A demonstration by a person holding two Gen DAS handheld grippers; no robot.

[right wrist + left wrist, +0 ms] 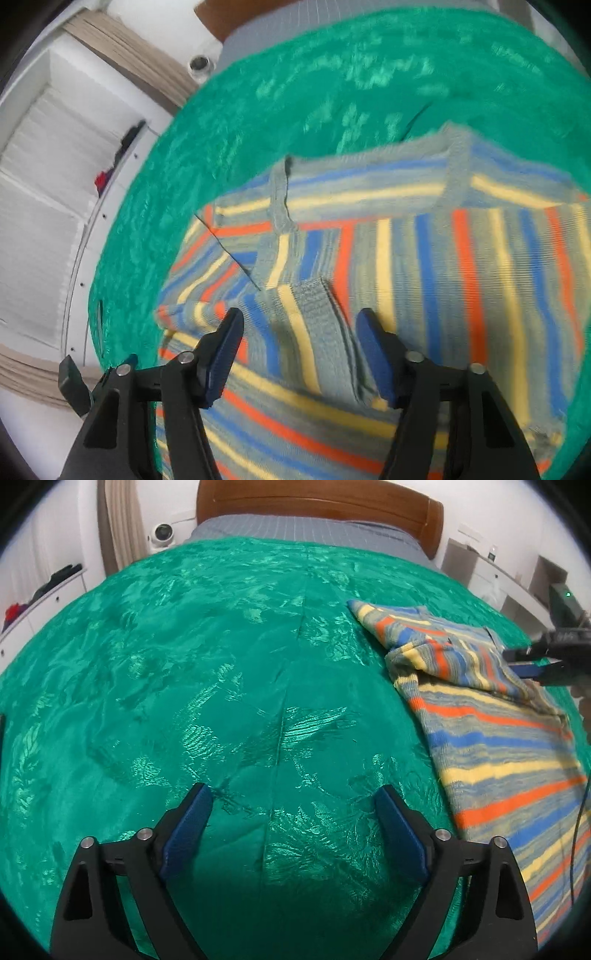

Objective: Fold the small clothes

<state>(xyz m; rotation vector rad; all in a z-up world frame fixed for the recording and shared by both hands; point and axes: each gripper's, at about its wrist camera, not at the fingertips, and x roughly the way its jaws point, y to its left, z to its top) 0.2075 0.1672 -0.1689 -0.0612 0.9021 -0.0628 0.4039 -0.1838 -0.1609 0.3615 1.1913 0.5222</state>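
Garment: small knit striped top (424,258), grey-blue ground w/ orange, blue & pale-yellow stripes, ribbed texture; lying on green shiny patterned bedspread (221,664).
Placement: in left wrist view, sitting at approx 3 to 4 o'clock of the bed, running out toward the frame's lower right edge.
Fold state: one part lying doubled over the body, stripes crossing at an angle to those beneath; a grey ribbed band showing along the far edge in right wrist view.
Left gripper (293,805): blue-padded fingers standing wide apart, released, hovering over bare bedspread, nothing between them; garment off at its 2 o'clock.
Right gripper (299,328): jaws apart, straddling a raised fold of the knit; view is blurred, pads not seen pressing on it.
Bkgd: wooden headboard (317,506) at 12 o'clock.
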